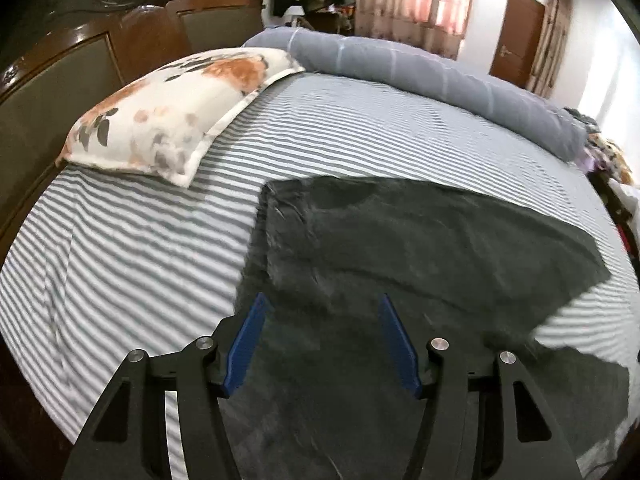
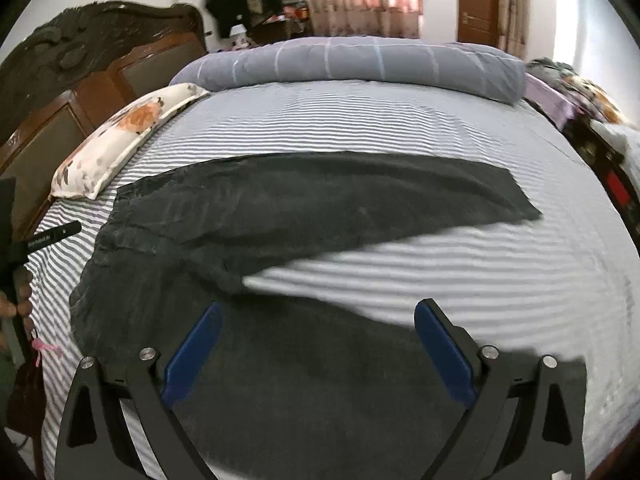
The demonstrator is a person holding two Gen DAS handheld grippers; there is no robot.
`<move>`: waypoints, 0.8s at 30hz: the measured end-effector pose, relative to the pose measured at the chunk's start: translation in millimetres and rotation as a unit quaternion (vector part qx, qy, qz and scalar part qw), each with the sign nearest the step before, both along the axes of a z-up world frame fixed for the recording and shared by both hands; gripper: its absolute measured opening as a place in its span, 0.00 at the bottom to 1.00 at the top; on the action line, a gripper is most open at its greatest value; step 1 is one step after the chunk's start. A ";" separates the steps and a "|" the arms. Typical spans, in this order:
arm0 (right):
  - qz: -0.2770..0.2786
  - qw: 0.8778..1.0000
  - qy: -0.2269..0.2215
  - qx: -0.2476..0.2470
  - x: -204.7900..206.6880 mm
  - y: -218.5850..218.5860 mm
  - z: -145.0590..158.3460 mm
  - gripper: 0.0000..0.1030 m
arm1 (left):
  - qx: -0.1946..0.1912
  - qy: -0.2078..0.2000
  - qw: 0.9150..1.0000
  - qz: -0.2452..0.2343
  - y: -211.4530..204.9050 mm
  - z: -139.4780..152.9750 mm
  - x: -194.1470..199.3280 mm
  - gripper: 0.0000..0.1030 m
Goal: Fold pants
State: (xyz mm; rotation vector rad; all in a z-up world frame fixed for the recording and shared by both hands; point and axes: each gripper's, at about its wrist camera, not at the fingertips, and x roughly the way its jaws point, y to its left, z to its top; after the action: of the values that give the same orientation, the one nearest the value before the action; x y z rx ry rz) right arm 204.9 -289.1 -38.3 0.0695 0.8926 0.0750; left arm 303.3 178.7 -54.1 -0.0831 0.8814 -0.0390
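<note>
A: Where are the pants (image 2: 304, 200) rn?

B: Flat on the striped bed (image 2: 400, 128), legs spread in a V, waistband end toward the floral pillow (image 2: 120, 136), rolled duvet (image 2: 360, 64) well beyond.

A: Grippers?

B: Left gripper (image 1: 322, 340) and right gripper (image 2: 316, 348) both spread wide, nothing held, hovering over the near leg.

A: Handling?

B: Looks soft, limp, prob light, so it'll sag and drag. I'd pinch waistband corner w/ left, near-leg hem w/ right, then lift over.

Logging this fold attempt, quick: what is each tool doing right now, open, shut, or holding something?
Left tool: open, holding nothing, above the dark pants.
Right tool: open wide, holding nothing, above the pants.
</note>
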 end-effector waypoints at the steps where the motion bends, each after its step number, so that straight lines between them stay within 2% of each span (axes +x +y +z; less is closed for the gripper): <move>1: 0.011 1.000 0.002 0.001 19.0 1.8 -1.3 0.92 | 0.000 0.001 1.000 0.000 3.2 -3.3 12.2 0.58; 7: 0.100 0.995 0.025 -0.007 129.5 14.4 -6.9 0.89 | -0.004 0.011 1.000 0.005 22.1 -26.1 76.1 0.58; 10: 0.145 0.989 0.031 -0.019 186.8 17.2 -11.5 0.87 | 0.014 0.008 1.000 -0.003 31.2 -38.1 103.8 0.58; 14: 0.177 0.983 0.047 -0.023 248.8 15.9 -25.0 0.79 | 0.029 0.011 0.999 -0.020 35.3 -52.9 131.3 0.58; 16: 0.191 0.980 0.053 -0.034 273.7 19.3 -33.7 0.71 | 0.016 0.014 0.999 -0.030 39.3 -59.6 143.4 0.58; 18: 0.205 0.976 0.063 -0.045 295.5 24.4 -45.4 0.68 | 0.006 0.017 0.999 -0.043 39.1 -65.7 151.1 0.58; 21: 0.229 0.968 0.083 -0.052 324.2 33.9 -65.7 0.61 | 0.007 0.015 0.998 -0.058 39.9 -73.0 155.9 0.60; 24: 0.252 0.962 0.095 -0.049 341.5 40.1 -82.8 0.59 | 0.017 0.013 0.997 -0.071 44.2 -80.3 154.5 0.63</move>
State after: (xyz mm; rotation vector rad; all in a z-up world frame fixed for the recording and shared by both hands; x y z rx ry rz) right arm 546.4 -249.0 -121.2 -0.2484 1.0875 0.5060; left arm 457.9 222.8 -134.4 0.0103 0.9128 -0.1568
